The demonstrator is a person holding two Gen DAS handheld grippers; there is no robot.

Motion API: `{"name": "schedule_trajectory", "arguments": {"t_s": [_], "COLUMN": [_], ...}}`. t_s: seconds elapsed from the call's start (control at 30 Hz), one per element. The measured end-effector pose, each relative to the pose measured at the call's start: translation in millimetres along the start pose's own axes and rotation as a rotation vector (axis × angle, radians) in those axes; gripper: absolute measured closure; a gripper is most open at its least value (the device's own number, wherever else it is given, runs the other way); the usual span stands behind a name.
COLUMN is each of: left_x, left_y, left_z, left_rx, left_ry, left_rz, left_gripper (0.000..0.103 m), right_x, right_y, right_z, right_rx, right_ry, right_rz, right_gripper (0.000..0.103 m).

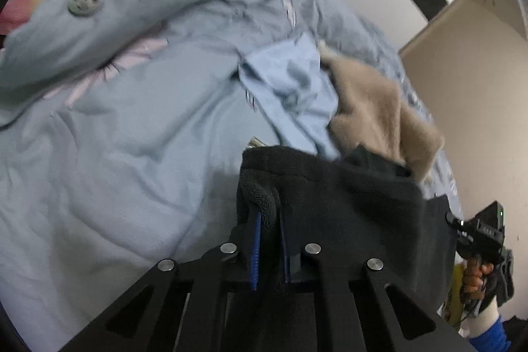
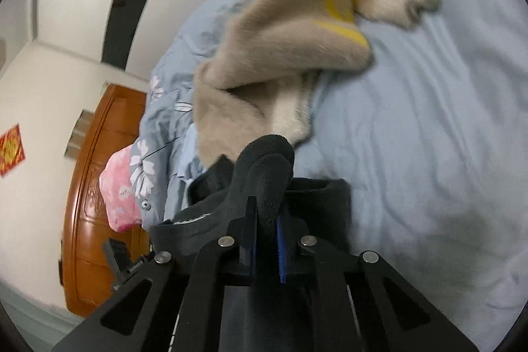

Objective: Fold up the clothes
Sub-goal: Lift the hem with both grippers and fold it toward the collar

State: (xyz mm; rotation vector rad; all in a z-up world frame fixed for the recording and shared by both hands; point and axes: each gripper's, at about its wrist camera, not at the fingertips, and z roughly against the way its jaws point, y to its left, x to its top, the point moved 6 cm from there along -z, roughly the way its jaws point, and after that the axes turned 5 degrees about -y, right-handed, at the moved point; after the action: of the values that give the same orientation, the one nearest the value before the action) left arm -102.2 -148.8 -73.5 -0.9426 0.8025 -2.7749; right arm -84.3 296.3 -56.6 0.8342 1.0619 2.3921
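**Both grippers pinch the dark fleece, lifted off the bed**

The left gripper (image 1: 269,220) is clenched on a bunched edge of the dark fleece garment (image 1: 330,203), and the right gripper (image 2: 267,207) is clamped on another thick fold of it. The fleece hangs between them at the near side of the bed (image 1: 115,154), in front of the beige fuzzy sweater (image 2: 280,32) and the light blue shirt (image 1: 290,88) lying farther off. It looks soft, floppy and fairly bulky, so it should sag wherever it isn't held. Corners or hem are the places to grip; which edge is pinched now, I can't quite tell, since the cloth is blurred.
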Motion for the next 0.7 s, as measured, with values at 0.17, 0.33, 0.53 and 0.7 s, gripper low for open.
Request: {"name": "schedule_trajectory", "arguments": {"t_s": [0.17,0.33,0.53,0.7], "left_x": [32,54,27,27], "left_y": [-14,-18,26,34], "left_z": [47,43,-25,-37], "left_rx": [-0.07,-0.012,0.12,0.121], "left_ry": [-0.169,-0.216,-0.041,-0.002], "left_rz": [-0.005,-0.051,0.009,0.012], "left_gripper": [0.094,0.094,0.094,0.093], "right_x": [21,40,18,14], "right_y": [40,25,-51,-65], "right_z": [37,31,-22,-28], "right_rx": [0.109,0.058,-0.087,-0.105], "right_ry": [-0.09,-0.153,-0.026,0.002], "right_rz": [0.096,0.078,-0.096,-0.111], "right_gripper": [0.095,0.095,0.095,0.095]}}
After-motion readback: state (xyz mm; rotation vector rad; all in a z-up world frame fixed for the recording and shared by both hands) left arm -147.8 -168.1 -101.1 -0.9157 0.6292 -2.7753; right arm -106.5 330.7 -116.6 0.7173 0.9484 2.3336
